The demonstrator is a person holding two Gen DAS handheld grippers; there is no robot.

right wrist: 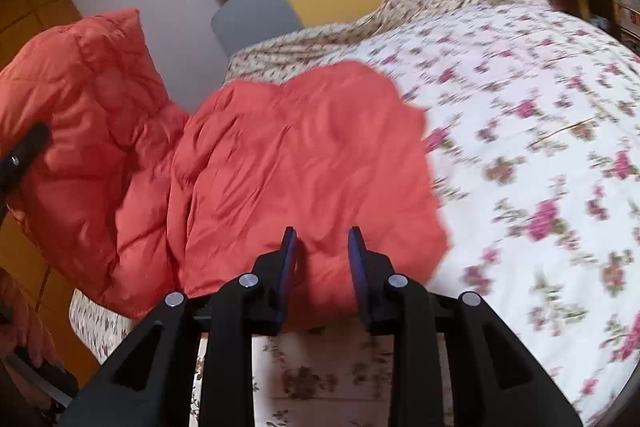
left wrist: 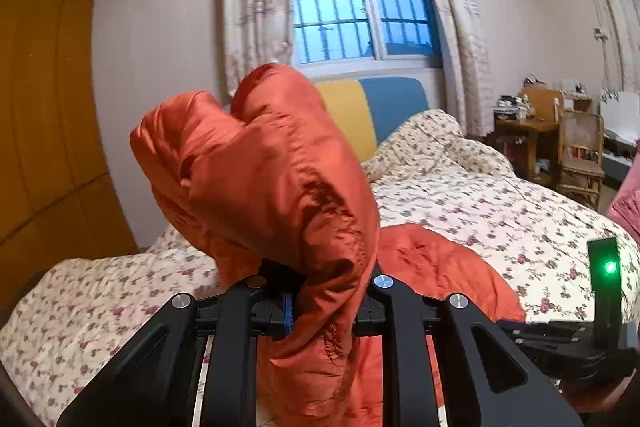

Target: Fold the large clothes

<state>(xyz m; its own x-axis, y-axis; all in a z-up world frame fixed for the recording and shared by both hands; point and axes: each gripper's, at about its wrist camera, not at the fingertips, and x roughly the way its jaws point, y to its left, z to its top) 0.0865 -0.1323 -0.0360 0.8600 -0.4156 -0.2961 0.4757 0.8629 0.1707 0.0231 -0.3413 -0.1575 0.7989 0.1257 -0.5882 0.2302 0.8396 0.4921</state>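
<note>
While the left gripper [left wrist: 324,303] clamps its jaws on a raised fold of one orange padded jacket [right wrist: 304,155] on the floral bed [right wrist: 540,115], the right gripper [right wrist: 322,247] hovers, jaws narrowly parted, empty.

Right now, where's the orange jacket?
The orange jacket lies on the near part of the floral bed cover; its left portion is lifted, clamped in the left gripper, while the right gripper is open above it.
</note>
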